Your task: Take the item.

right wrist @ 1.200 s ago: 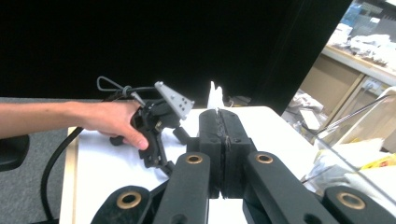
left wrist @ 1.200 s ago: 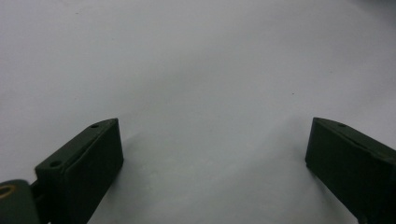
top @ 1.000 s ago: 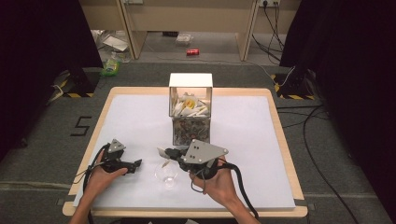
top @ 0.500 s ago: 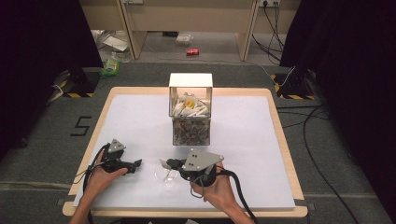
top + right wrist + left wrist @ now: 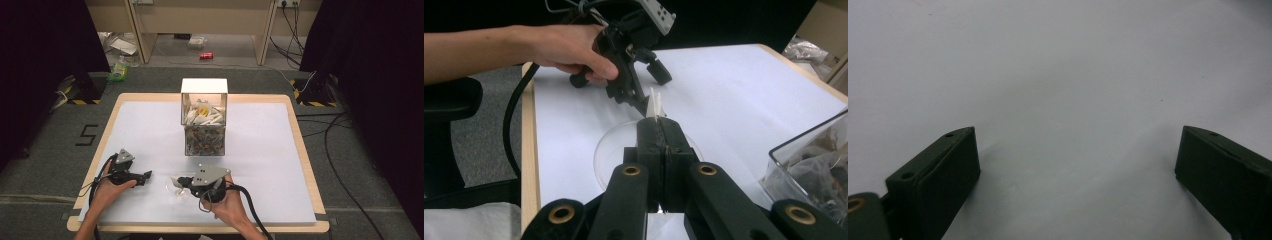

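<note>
My right gripper [image 5: 659, 122] is shut on a thin white plastic piece [image 5: 655, 106] that sticks out past its tips. It hangs low over a clear round dish [image 5: 611, 145] on the white table sheet. In the high view the right gripper [image 5: 181, 181] points left over the dish [image 5: 175, 190] near the front edge. My left gripper [image 5: 147, 175] rests to the left of the dish, apart from it. Its jaws stand wide open over bare sheet [image 5: 1075, 150]. In the right gripper view the left gripper [image 5: 652, 90] sits just beyond the dish, held by a hand.
A clear box [image 5: 204, 117] stands mid-table, with white pieces in its upper part and darker bits below; its corner [image 5: 809, 170] is close on the right in the right gripper view. The wooden table rim [image 5: 200, 227] frames the white sheet [image 5: 260, 145]. Cables lie on the floor at right.
My right gripper has come down and a little nearer the front edge, bringing the white piece low over the dish. The left gripper has stayed put.
</note>
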Demonstrator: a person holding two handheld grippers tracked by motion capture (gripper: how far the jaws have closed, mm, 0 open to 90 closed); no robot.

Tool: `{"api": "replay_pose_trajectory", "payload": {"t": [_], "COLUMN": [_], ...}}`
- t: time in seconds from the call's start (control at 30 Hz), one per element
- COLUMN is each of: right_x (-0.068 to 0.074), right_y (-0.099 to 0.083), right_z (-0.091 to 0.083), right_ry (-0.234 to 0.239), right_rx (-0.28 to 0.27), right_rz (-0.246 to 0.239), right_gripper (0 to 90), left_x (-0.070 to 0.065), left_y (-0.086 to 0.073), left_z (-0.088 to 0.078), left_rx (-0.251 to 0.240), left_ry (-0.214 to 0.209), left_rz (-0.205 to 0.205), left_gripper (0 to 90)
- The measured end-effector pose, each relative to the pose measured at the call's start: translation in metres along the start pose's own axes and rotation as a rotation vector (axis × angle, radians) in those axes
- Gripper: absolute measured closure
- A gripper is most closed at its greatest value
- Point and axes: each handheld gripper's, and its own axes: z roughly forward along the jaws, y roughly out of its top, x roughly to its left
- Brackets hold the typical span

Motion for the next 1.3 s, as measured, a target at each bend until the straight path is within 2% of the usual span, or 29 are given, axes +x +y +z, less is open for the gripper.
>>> {"api": "replay_pose_trajectory", "payload": {"t": [0.6, 0.73, 0.93, 1.3], "right_x": [0.0, 0.0, -0.002, -0.013], "right_y": [-0.009, -0.009, -0.005, -0.003], "right_z": [0.012, 0.012, 0.006, -0.003], "right_ry": [0.007, 0.0, -0.019, -0.065], "right_rx": [0.046, 0.045, 0.015, -0.011], "right_rz": [0.004, 0.007, 0.015, 0.074], "right_gripper": [86.8, 82.0, 73.8, 54.1], "left_x": [0.0, 0.0, 0.0, 0.0], "left_y": [0.0, 0.0, 0.0, 0.0], "left_z": [0.0, 0.0, 0.0, 0.0], "left_rx": [0.0, 0.0, 0.0, 0.0], "left_ry": [0.0, 0.0, 0.0, 0.0], "left_rz": [0.0, 0.0, 0.0, 0.0], "left_gripper": [3.3, 3.3, 3.3, 3.3]}}
